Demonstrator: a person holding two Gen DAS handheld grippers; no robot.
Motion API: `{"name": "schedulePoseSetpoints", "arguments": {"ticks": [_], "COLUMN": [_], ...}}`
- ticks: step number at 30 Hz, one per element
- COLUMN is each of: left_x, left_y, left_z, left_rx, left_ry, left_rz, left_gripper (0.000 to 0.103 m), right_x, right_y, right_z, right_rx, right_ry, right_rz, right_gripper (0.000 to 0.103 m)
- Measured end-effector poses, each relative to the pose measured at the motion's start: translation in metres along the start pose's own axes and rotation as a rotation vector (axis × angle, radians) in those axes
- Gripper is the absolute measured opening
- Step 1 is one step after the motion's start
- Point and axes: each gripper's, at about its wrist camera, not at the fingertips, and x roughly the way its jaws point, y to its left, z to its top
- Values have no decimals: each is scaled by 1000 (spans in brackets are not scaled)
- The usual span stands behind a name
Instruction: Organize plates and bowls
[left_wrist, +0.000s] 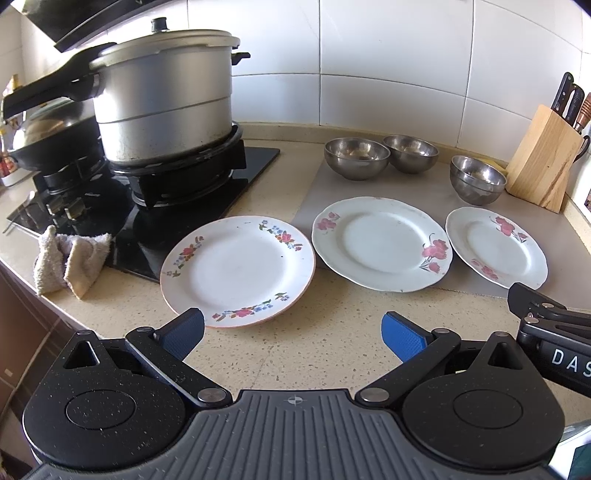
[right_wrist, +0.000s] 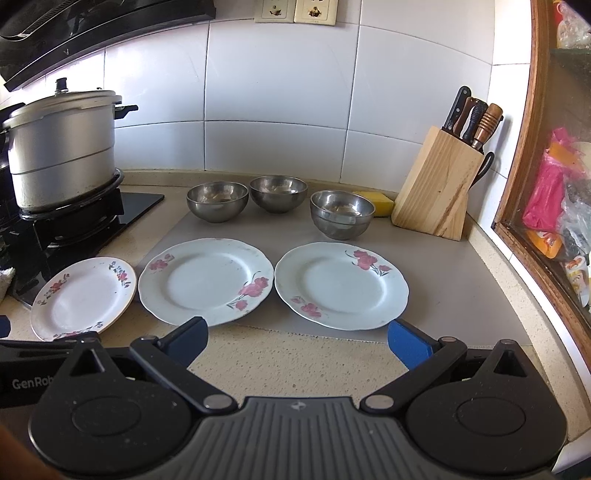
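Ahead of our wide-spread left claw (left_wrist: 293, 332) and right claw (right_wrist: 297, 341) lies bare speckled beige countertop (right_wrist: 288, 354). Beyond, three flowered white plates (right_wrist: 207, 280) block the way, with three steel bowls (right_wrist: 217, 201) behind them; the wooden knife block (right_wrist: 436, 184) closes the far right.

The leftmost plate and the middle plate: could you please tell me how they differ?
The leftmost plate has a smooth round rim with small multicoloured flowers; the middle plate has a scalloped rim with larger pink flowers. The leftmost lies off the grey mat, overlapping the stove's edge; the middle lies on it. Both are empty and white.
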Motion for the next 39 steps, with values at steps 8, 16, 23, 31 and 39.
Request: {"name": "schedulePoseSetpoints", "arguments": {"ticks": [8, 16, 23, 31, 39], "left_x": [0, 0, 1, 5, 7], "left_y": [1, 2, 6, 13, 20], "left_z": [0, 0, 0, 2, 6], "left_rx": [-1, -1, -5, -11, -22], "left_ry": [0, 0, 3, 9, 10], "left_rz": [0, -1, 0, 1, 4], "left_gripper": [98, 98, 98, 98, 98], "right_x": [0, 0, 1, 4, 5], "right_y": [0, 2, 7, 14, 19], "right_z": [-1, -1, -1, 0, 3], "right_rx": [0, -2, -5, -13, -19], "right_ry": [-4, -2, 1, 6, 4], "right_rz": [-1, 2, 5, 10, 11], "right_gripper": [84, 84, 84, 84, 84]}}
